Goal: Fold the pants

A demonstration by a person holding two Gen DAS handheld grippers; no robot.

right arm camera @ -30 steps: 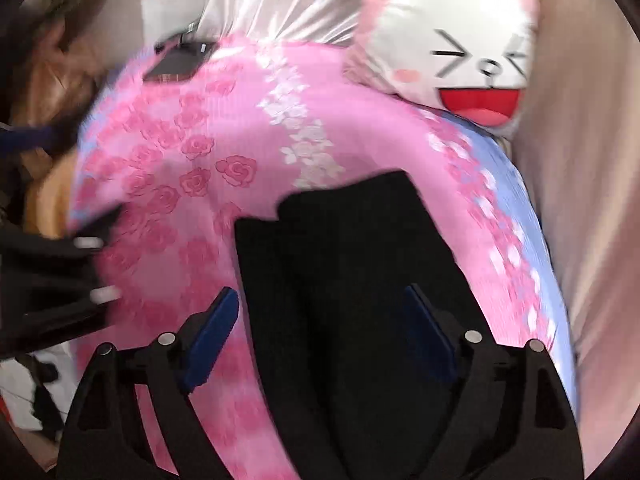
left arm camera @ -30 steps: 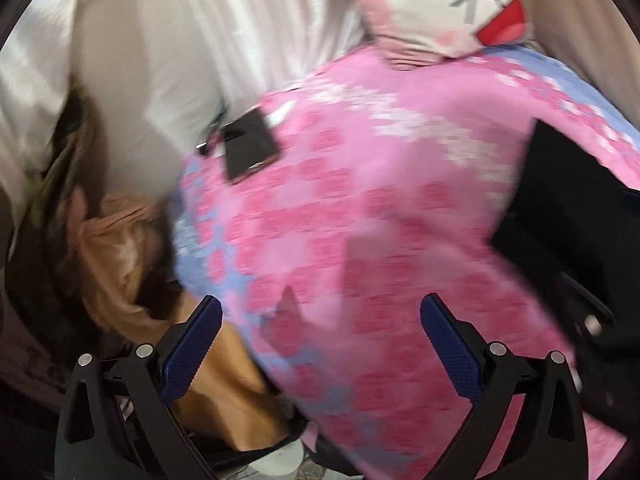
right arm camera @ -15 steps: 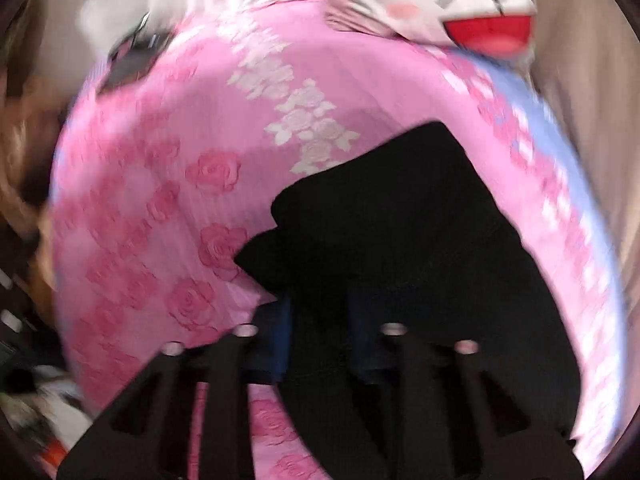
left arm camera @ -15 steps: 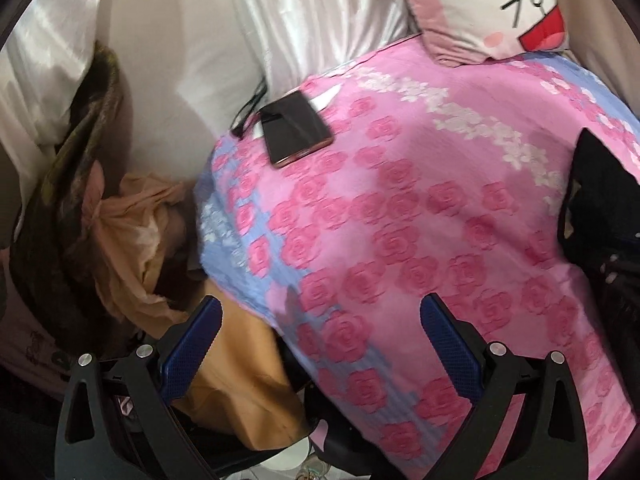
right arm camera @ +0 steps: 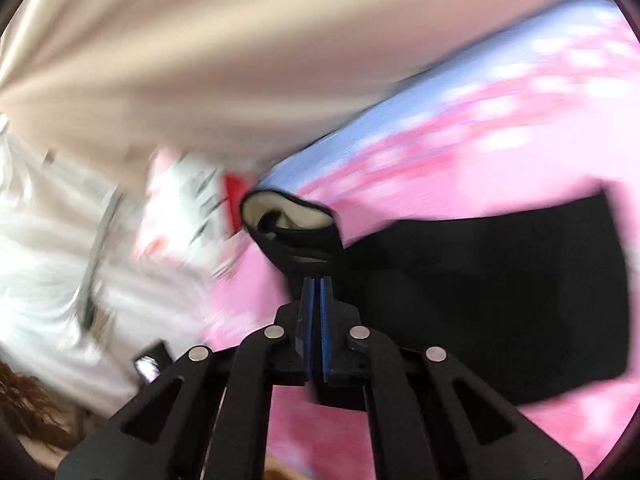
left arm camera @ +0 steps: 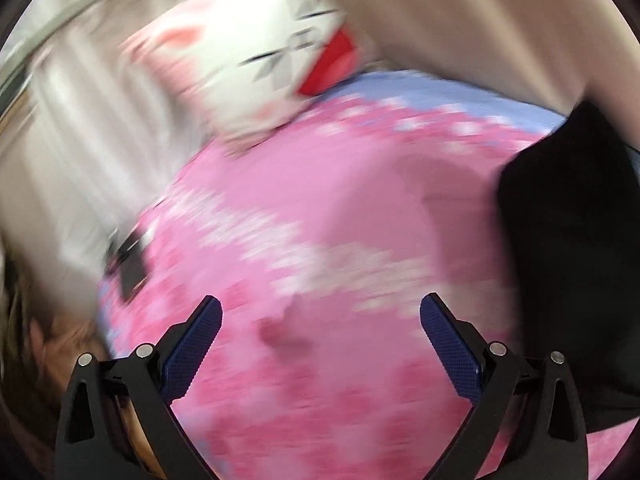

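The black pants point(right arm camera: 500, 304) lie on a pink rose-patterned bedspread point(right arm camera: 500, 152). My right gripper point(right arm camera: 316, 284) is shut on an edge of the pants and lifts it; a pale lining shows at the raised fold point(right arm camera: 288, 216). In the left wrist view the pants point(left arm camera: 568, 248) sit at the right edge. My left gripper point(left arm camera: 320, 316) is open and empty above the bedspread point(left arm camera: 320, 216), left of the pants. Both views are blurred by motion.
A white and pink cartoon-face pillow point(left arm camera: 256, 52) lies at the head of the bed. A dark phone point(left arm camera: 130, 264) rests near the bedspread's left edge. Beige curtain point(right arm camera: 200, 40) hangs behind. White satin fabric point(right arm camera: 40, 260) is on the left.
My right gripper has shut on the pants edge and lifted it, swinging the view. My left gripper has moved right, toward the pants, still open.
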